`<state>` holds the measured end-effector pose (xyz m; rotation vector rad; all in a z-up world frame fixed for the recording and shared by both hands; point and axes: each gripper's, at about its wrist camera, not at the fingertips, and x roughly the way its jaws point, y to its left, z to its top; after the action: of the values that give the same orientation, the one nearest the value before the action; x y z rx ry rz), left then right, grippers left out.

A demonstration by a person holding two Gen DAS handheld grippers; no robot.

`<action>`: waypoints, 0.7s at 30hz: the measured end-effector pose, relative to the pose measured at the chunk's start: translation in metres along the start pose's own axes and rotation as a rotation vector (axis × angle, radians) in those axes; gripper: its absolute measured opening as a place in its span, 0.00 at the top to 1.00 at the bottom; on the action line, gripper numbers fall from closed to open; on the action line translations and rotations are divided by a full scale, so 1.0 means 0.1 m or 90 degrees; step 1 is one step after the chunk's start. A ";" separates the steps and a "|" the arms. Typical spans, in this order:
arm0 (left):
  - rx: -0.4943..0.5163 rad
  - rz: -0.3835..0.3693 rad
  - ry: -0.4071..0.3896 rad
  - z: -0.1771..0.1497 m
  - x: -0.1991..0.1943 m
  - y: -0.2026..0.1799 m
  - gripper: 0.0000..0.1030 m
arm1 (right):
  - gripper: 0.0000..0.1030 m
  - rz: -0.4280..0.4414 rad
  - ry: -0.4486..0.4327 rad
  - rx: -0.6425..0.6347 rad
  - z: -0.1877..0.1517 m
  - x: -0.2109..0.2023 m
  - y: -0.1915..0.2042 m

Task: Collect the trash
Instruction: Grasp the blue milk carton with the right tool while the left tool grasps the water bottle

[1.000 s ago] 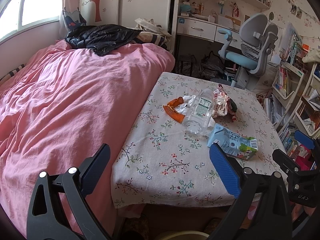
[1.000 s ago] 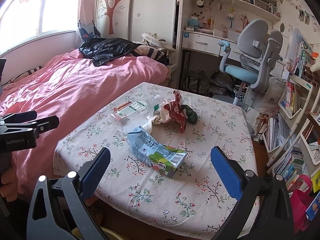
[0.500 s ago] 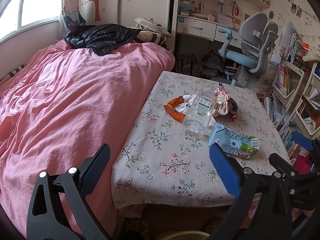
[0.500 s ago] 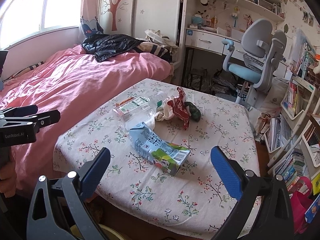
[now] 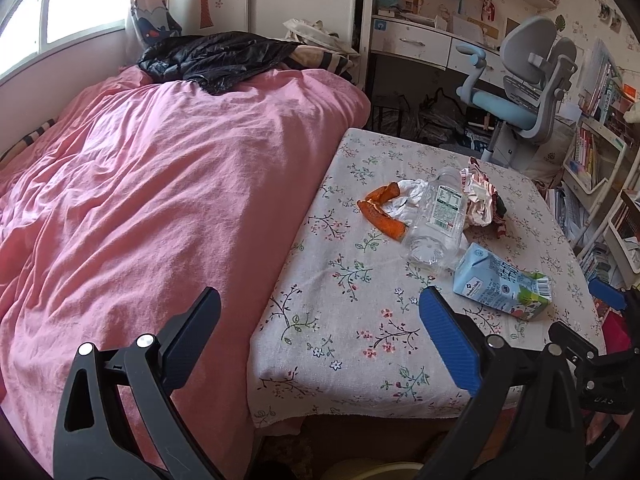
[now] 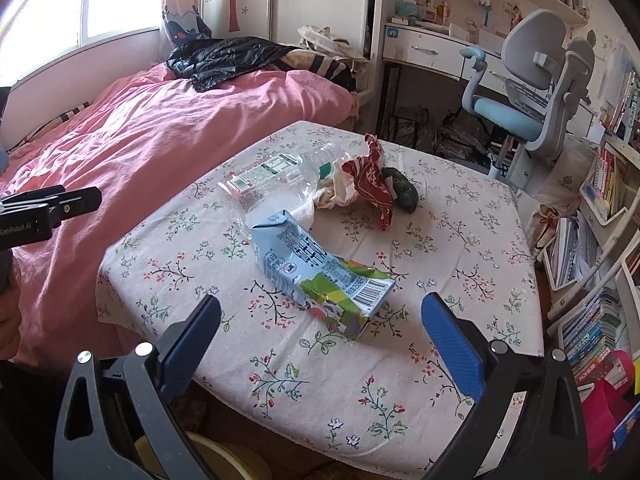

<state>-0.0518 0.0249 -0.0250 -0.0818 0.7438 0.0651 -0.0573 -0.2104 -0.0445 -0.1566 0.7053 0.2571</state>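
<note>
Bedroom. Low counter point(image 6: 460, 240) w/ a floral cloth sits right against the bed point(image 5: 140, 208), which has a pink cover and a black jacket point(image 5: 216, 60) up near the window. Behind the counter: white desk point(image 6: 424, 50) w/ drawers, grey-and-blue chair point(image 6: 532, 92), bookshelves point(image 6: 600, 208) along the right wall.

Trash is bunched mid-counter. Clear plastic bottle point(image 5: 438, 216) lies on its side; orange peel point(image 5: 380, 216) and a white crumpled tissue point(image 5: 408, 200) just beside it on the bed side. Red-and-white wrapper point(image 6: 370, 180) touches the bottle's neck end, w/ a dark green lump point(image 6: 404, 190) just past it. Flattened blue-and-green milk carton point(image 6: 320, 276) lies nearest me, barcode end toward the counter edge, other end touching the bottle.

My right gripper point(image 6: 320, 320) hangs over the near counter edge, jaws spread wide, nothing between them; the carton sits just ahead of the gap. My left gripper point(image 5: 320, 320) is off the counter's bed-side corner, jaws also wide apart and holding nothing, touching nothing. A pale round rim, maybe a bin point(image 6: 224, 452), shows below the counter edge; can't tell more.
</note>
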 end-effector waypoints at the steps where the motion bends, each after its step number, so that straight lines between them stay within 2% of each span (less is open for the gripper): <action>1: 0.003 -0.002 0.003 0.02 0.02 -0.02 0.07 | 0.06 0.001 0.003 -0.005 0.00 0.03 0.00; 8: 0.039 -0.032 0.004 0.18 0.14 -0.22 0.07 | 0.06 0.012 0.025 -0.043 0.09 0.19 -0.02; 12: 0.082 -0.043 -0.006 0.41 0.29 -0.44 0.07 | 0.06 0.032 0.046 -0.074 0.18 0.34 0.01; 15: 0.109 -0.070 0.005 0.59 0.48 -0.65 0.07 | 0.06 0.047 0.062 -0.113 0.19 0.45 0.05; 18: 0.167 -0.078 0.017 0.71 0.68 -0.96 0.07 | 0.06 0.049 0.075 -0.142 0.18 0.56 0.04; 21: 0.222 -0.063 0.032 0.78 0.93 -1.25 0.07 | 0.08 0.058 0.080 -0.149 0.20 0.68 -0.03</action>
<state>0.0800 -0.0886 -0.0240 0.2128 0.7913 -0.1622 0.0055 -0.1963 -0.0738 -0.3659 0.8070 0.4198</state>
